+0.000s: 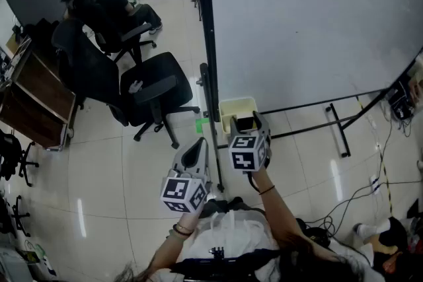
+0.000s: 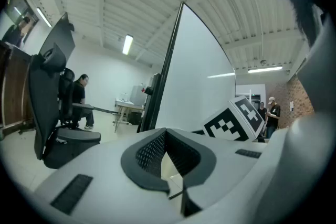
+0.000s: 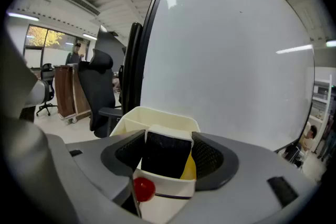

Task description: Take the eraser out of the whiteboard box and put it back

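The eraser (image 3: 165, 157) is pinched between the pads of the right gripper (image 3: 167, 147), low inside the cream whiteboard box (image 3: 157, 113) beside the whiteboard (image 3: 226, 60). The left gripper (image 2: 166, 135) is held pressed together, empty.

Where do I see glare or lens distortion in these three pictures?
Head view: lamp streaks glare on the floor. Left gripper view: dark corners, and the whiteboard edge bows. Right gripper view: a lamp streak on the whiteboard, its frame bends; the eraser is sharp.
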{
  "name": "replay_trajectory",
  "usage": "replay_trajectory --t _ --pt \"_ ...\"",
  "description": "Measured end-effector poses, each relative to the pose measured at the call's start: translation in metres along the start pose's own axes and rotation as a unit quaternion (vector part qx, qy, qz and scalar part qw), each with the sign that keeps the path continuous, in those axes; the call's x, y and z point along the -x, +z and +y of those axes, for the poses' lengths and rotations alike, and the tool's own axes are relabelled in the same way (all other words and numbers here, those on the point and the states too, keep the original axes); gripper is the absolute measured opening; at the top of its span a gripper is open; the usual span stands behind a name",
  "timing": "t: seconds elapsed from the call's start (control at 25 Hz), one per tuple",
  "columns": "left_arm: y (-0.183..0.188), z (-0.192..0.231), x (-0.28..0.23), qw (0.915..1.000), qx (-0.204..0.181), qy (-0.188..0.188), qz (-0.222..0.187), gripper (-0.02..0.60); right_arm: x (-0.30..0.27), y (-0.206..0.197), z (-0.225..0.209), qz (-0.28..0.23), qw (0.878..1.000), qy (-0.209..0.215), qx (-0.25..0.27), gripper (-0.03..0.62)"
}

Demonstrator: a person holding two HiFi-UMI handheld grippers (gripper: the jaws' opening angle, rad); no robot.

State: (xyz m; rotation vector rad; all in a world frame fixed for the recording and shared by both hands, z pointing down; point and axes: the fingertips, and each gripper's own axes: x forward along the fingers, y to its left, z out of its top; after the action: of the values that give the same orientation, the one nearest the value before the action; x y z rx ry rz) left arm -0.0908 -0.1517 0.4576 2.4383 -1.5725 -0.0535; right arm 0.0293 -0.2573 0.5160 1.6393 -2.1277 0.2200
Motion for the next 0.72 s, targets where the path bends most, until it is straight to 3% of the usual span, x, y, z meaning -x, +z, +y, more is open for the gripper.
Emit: replay_trajectory --t 0.48,0.72 --pt "-0.003 -0.005 -0.001 0.9999 -0.007 -0.006 0.004 -0.015 0.096 0.074 -0.018 -0.092 0.993 0.059 -0.036 0.288" --pt "-0.008 -0.013 -0.003 0.998 -0.049 -0.021 0.034 -0.015 0.112 0.082 -0.02 -0.108 0.992 0.061 -0.029 0.287"
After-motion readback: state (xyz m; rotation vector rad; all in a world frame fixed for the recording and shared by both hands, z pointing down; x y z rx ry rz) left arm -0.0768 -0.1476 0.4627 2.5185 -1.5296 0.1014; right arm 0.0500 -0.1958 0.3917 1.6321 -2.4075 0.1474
